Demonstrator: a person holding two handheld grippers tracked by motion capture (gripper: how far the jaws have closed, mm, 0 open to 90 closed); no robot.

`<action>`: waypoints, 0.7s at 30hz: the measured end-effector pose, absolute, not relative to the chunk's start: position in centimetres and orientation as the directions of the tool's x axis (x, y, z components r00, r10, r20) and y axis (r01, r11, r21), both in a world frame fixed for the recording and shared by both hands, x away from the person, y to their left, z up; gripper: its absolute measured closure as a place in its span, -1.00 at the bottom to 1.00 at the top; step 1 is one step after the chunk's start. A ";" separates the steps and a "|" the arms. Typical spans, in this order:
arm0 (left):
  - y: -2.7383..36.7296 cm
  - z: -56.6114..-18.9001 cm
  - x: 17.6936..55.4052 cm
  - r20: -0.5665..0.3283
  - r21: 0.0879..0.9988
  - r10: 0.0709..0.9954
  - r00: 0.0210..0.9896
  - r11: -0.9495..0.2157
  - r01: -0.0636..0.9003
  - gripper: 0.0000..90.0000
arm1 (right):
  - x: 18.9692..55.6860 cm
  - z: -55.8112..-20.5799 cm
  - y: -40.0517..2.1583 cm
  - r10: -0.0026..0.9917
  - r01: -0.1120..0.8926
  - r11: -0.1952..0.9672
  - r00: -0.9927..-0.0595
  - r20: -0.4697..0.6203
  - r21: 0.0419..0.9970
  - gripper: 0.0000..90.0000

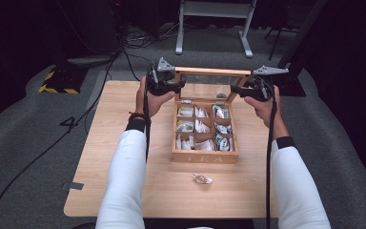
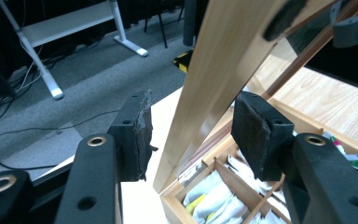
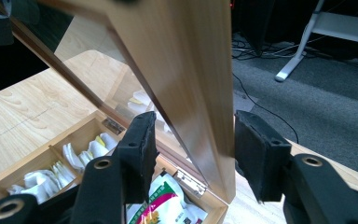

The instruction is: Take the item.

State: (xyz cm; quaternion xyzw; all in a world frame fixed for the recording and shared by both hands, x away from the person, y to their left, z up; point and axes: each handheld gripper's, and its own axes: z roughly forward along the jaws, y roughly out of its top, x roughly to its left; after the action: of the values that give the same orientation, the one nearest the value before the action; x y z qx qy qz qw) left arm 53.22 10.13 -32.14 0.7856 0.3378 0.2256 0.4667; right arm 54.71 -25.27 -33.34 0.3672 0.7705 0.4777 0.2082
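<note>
On the desk (image 1: 124,157), my left fingers (image 2: 135,135) and right fingers (image 3: 142,140) straddle the tea box (image 1: 205,155) lid (image 1: 213,72), not pinching. I should swing both sides evenly.

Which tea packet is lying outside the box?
The lone packet on the table, in front of the tea box on the person's side. All the other packets sit in the box's compartments.

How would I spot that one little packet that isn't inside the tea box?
Start at the light wooden table and find the wooden box marked TEA at its middle, lid raised. Just in front of the box, nearer the person, lies a single small crumpled tea packet, alone on bare wood while all the others sit in compartments.
</note>
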 end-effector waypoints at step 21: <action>9.9 -32.1 49.7 0.100 0.849 0.694 0.713 -0.433 0.303 0.29 | 51.7 -33.0 -25.3 0.749 0.368 0.341 -0.662 -0.013 0.865 -0.11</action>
State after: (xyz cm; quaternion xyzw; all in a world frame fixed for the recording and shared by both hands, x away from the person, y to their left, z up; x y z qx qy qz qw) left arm 49.72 9.91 -32.11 0.8164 0.3052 0.2242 0.4360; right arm 51.67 -25.35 -32.96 0.3529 0.7914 0.4526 0.2103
